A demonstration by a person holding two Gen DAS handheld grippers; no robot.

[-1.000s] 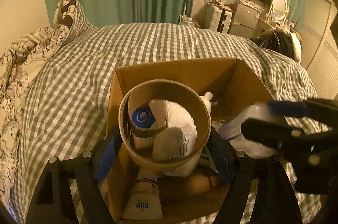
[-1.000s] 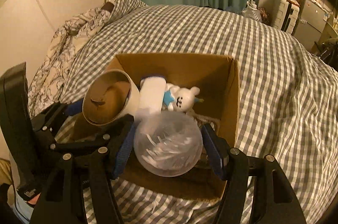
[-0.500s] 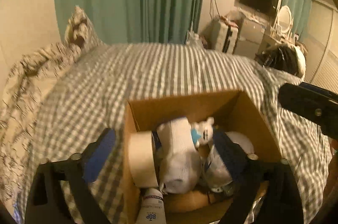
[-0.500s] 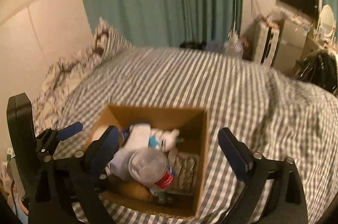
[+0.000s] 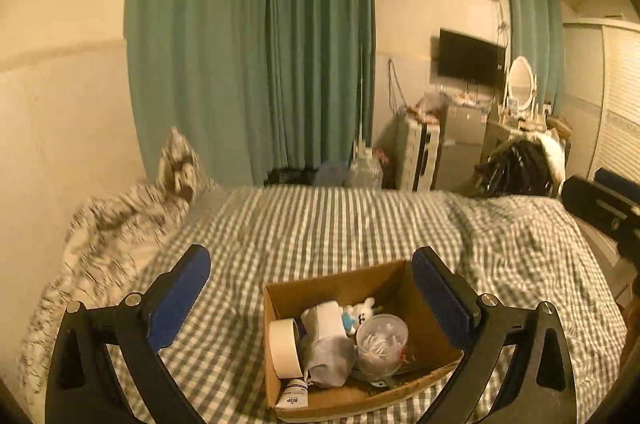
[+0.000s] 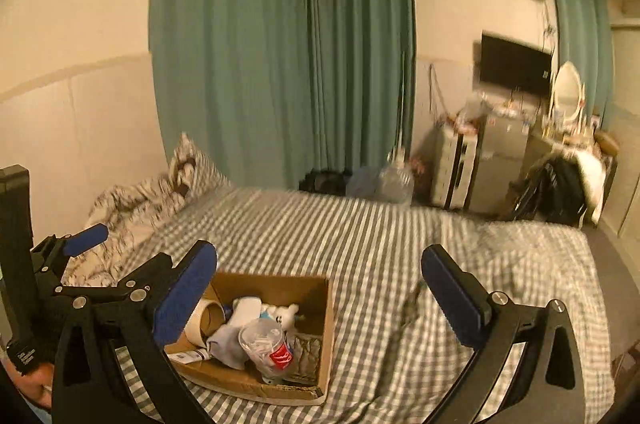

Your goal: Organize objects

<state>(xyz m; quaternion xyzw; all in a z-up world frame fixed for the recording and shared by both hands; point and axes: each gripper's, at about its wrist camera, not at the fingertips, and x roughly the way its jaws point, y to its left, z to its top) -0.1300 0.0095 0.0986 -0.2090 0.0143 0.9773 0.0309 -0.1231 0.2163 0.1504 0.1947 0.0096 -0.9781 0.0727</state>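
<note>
A brown cardboard box (image 5: 344,284) sits on the checked bed; it also shows in the right wrist view (image 6: 326,308). Inside lie a tape roll (image 5: 285,348), a white rolled cloth (image 5: 325,318), a small white plush toy (image 5: 362,310), a clear plastic jar of white sticks (image 5: 382,342) and a tube (image 5: 294,392). In the right wrist view the jar (image 6: 266,348) lies by the tape roll (image 6: 208,318). My left gripper (image 5: 310,298) is open and empty, raised above and behind the box. My right gripper (image 6: 318,290) is open and empty, raised to the box's right.
The grey-and-white checked bedcover (image 5: 360,224) spreads all around the box. A patterned pillow (image 5: 180,167) and rumpled bedding lie at the far left. Green curtains (image 5: 256,55), a television (image 5: 470,57), drawers and a mirror stand beyond the bed.
Both grippers opened and let go: the tape roll and the clear jar now lie in the box. Both grippers then pulled up and back from the box.
</note>
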